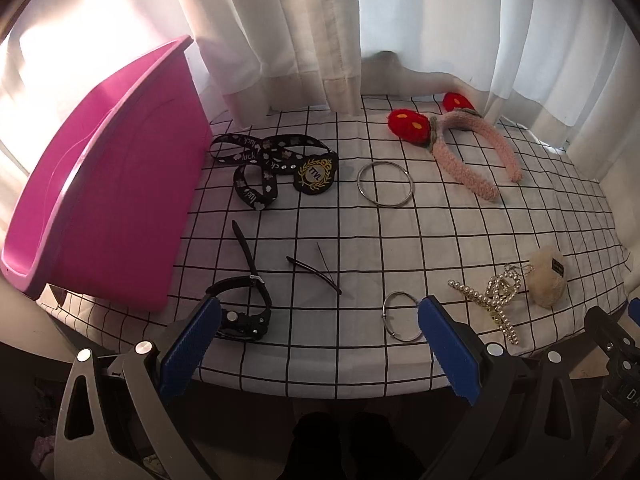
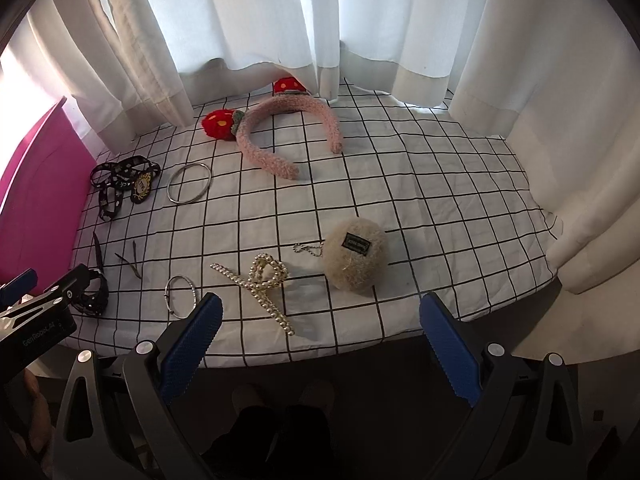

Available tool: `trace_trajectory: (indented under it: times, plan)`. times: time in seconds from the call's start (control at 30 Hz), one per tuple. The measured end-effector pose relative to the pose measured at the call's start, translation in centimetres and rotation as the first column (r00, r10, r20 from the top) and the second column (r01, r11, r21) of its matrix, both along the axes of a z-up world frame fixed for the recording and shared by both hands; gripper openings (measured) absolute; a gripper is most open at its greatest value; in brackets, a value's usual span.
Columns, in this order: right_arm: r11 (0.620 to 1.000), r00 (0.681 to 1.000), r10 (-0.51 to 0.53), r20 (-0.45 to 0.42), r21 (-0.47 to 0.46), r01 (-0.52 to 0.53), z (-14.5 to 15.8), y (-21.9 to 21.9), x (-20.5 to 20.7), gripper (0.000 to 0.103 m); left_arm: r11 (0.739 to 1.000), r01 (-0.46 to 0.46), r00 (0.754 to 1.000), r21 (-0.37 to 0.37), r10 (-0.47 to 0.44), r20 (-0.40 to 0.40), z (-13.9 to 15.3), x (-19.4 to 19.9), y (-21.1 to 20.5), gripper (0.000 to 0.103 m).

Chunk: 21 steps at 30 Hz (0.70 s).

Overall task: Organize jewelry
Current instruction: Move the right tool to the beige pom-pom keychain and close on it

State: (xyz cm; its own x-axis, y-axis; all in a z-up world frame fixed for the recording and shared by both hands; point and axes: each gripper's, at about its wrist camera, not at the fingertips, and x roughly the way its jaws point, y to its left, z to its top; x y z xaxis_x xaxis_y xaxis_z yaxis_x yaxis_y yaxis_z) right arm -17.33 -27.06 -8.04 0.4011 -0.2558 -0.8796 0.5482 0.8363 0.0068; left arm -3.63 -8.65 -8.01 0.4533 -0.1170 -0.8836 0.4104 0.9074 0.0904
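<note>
Jewelry lies scattered on a white grid-pattern tablecloth (image 1: 360,236). A pink bin (image 1: 120,200) stands at the left. A black watch (image 1: 244,312) and a small silver bangle (image 1: 400,316) lie just ahead of my left gripper (image 1: 320,340), which is open and empty at the table's near edge. A black lanyard (image 1: 272,168), a large silver ring (image 1: 385,184) and black hair pins (image 1: 316,272) lie further in. My right gripper (image 2: 320,340) is open and empty, near a pearl hair claw (image 2: 264,284) and a beige fluffy keychain (image 2: 354,258).
A pink fuzzy headband (image 2: 288,136) with red plush strawberries lies at the back. White curtains (image 2: 320,20) hang behind the table and around its right side. The left gripper's body (image 2: 40,312) shows at the left edge of the right wrist view.
</note>
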Motion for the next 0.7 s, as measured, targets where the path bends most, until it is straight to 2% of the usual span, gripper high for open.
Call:
trace_trajectory:
  times: [0.23, 0.4, 0.7]
  plan:
    - [1.0, 1.0, 0.004, -0.025, 0.003, -0.004, -3.2, -4.1, 0.0, 0.094, 1.0, 0.01, 0.999, -0.002, -0.011, -0.032, -3.6, -0.3, -1.9, 0.097]
    - [1.0, 0.999, 0.018, -0.041, 0.022, -0.017, -5.9, -6.2, 1.2, 0.094, 1.0, -0.023, 0.997, 0.005, 0.024, -0.071, -6.2, 0.1, -2.3, 0.097]
    - [0.999, 0.995, 0.022, -0.093, 0.046, -0.018, -8.5, -7.5, 4.2, 0.094, 0.999, -0.05, 0.995, 0.005, 0.051, -0.081, -7.8, 0.0, -3.1, 0.097]
